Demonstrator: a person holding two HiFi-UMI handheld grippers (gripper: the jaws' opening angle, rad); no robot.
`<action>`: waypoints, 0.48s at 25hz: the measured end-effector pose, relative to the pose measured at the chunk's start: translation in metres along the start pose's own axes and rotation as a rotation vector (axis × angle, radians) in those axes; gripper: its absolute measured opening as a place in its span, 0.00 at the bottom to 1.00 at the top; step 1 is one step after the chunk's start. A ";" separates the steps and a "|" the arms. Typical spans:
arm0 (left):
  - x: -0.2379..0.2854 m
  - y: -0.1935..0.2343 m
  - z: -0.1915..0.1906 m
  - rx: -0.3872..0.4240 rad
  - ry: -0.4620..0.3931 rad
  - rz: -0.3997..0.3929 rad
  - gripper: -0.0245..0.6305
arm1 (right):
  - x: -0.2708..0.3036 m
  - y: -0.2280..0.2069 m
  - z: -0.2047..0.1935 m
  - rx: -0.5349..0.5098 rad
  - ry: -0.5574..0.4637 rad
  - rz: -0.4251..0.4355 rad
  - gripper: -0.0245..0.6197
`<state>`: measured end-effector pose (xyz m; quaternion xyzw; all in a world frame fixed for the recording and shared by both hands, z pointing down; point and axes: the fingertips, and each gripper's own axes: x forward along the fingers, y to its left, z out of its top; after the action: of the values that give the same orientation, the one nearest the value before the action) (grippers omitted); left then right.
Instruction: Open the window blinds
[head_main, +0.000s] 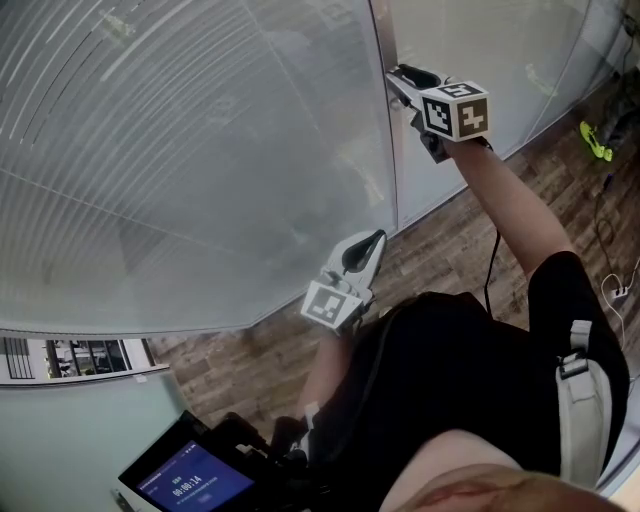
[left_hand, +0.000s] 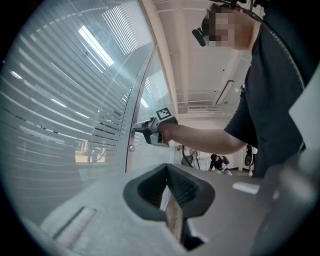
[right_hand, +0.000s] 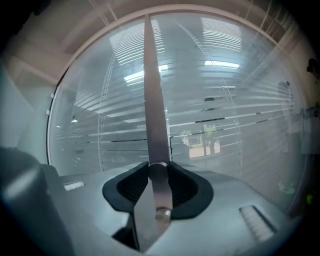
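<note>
From the head view, the blinds (head_main: 180, 150) hang behind a big glass wall (head_main: 480, 60), far from the person, and their slats are almost flat shut. A thin metal post (head_main: 388, 150) stands between two panes. The right claw (head_main: 398, 80) is up high at this post, on a stretched-out arm. The left claw (head_main: 375, 240) is lower and nearer, above the wooden floor (head_main: 450, 240), apart from the glass. A small screen (head_main: 190, 480) glows at the near left. In the left gripper view, the left claw (left_hand: 172, 200) has its jaws pressed close together with nothing between them, and the right claw (left_hand: 136, 129) shows far off at the post. In the right gripper view, the right claw (right_hand: 159, 185) is squeezed on a little round metal knob (right_hand: 159, 172) that sticks out of the post, with the blinds on both sides.
</note>
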<state>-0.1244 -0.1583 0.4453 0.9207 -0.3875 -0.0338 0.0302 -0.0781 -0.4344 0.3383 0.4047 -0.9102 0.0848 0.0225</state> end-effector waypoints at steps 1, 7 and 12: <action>0.000 0.000 0.000 0.000 0.002 0.000 0.04 | 0.000 0.000 0.000 0.011 -0.002 -0.001 0.23; 0.000 -0.001 0.000 0.000 0.007 -0.003 0.04 | -0.002 -0.001 0.001 0.027 -0.013 -0.005 0.23; 0.000 -0.002 -0.001 0.003 0.008 -0.003 0.04 | -0.001 0.000 0.000 -0.013 -0.008 0.014 0.23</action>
<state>-0.1228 -0.1570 0.4464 0.9215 -0.3861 -0.0294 0.0305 -0.0776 -0.4332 0.3381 0.3984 -0.9137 0.0773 0.0211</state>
